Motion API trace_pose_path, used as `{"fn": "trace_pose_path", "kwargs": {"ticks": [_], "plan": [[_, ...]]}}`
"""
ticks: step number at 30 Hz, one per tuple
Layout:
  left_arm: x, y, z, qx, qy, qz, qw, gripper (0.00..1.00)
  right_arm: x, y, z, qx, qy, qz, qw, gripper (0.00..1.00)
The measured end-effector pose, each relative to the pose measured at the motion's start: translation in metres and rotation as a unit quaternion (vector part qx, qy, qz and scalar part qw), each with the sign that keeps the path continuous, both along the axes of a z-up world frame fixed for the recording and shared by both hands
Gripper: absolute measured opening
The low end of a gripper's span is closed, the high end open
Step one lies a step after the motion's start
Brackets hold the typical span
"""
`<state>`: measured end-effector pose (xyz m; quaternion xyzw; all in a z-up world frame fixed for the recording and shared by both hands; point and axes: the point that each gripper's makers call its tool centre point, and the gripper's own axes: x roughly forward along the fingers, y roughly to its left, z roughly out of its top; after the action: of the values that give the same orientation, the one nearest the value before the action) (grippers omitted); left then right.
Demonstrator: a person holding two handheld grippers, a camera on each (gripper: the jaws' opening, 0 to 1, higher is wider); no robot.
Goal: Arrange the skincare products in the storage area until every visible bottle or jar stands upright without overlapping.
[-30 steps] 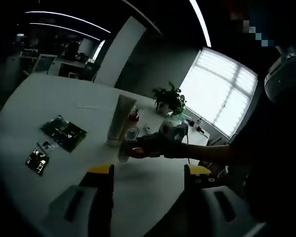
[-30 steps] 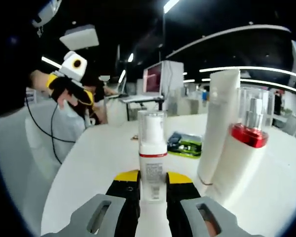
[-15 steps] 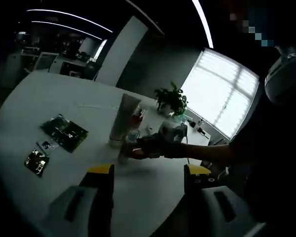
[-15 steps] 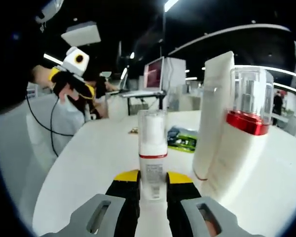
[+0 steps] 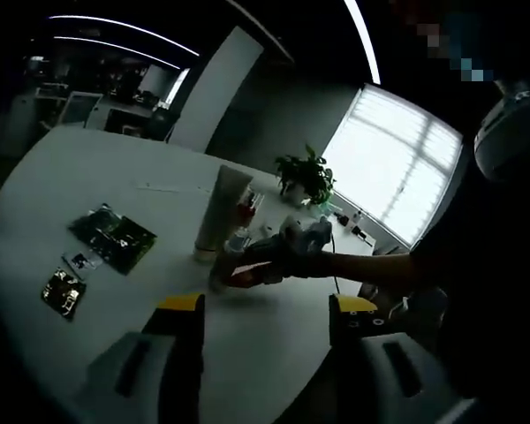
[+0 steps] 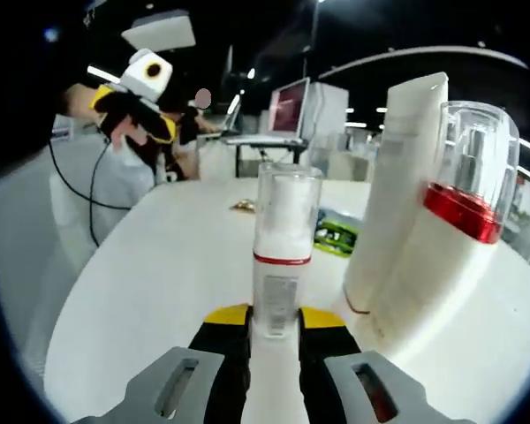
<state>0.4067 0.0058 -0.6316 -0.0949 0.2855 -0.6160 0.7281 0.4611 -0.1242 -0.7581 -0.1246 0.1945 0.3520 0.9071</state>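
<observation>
A small white bottle (image 6: 278, 256) with a clear cap and a red band stands upright between my right gripper's (image 6: 274, 320) yellow-tipped jaws, which are shut on its lower body. Just to its right stand a tall white tube (image 6: 397, 185) and a white bottle with a red collar (image 6: 464, 208), close together. In the left gripper view, the tube (image 5: 219, 212) stands mid-table with the small bottle (image 5: 223, 268) in front of it, gripped by the right gripper (image 5: 261, 262). My left gripper (image 5: 267, 309) hovers open over the near table with nothing between its jaws.
Green packets (image 5: 113, 234) and small sachets (image 5: 62, 290) lie on the white table (image 5: 53, 177) left of the tube. A potted plant (image 5: 305, 177) stands at the far edge. A person's arm (image 5: 380, 269) reaches in from the right.
My right gripper has carried the small bottle closer to the tube and the red-collared bottle, which now loom larger. The left gripper has stayed put.
</observation>
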Motion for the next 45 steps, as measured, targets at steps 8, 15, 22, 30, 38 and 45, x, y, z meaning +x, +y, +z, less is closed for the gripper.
{"fn": "trace_pose_path", "kwargs": {"ticks": [8,15,22,30,38,45], "plan": [[0.002,-0.001,-0.001,0.000,0.003,0.000,1.0000,0.51,0.009,-0.010,-0.012,-0.027,0.012,0.001,0.9996,0.11],[0.001,-0.003,-0.003,0.003,0.006,-0.002,1.0000,0.50,0.014,-0.017,-0.016,-0.022,0.015,-0.007,0.9996,0.11],[0.002,-0.004,-0.003,0.003,0.006,-0.001,1.0000,0.50,0.015,-0.022,-0.021,-0.023,0.020,-0.007,0.9995,0.11],[0.000,-0.006,-0.003,0.004,0.006,-0.006,1.0000,0.50,0.015,-0.026,-0.026,-0.019,0.025,-0.012,0.9994,0.11],[-0.002,-0.006,0.003,0.002,0.002,-0.007,1.0000,0.50,0.014,-0.029,-0.028,-0.016,0.038,-0.029,0.9987,0.11],[-0.004,-0.005,0.009,-0.001,-0.002,-0.007,1.0000,0.50,0.009,-0.031,-0.030,-0.016,0.050,-0.055,0.9971,0.10]]}}
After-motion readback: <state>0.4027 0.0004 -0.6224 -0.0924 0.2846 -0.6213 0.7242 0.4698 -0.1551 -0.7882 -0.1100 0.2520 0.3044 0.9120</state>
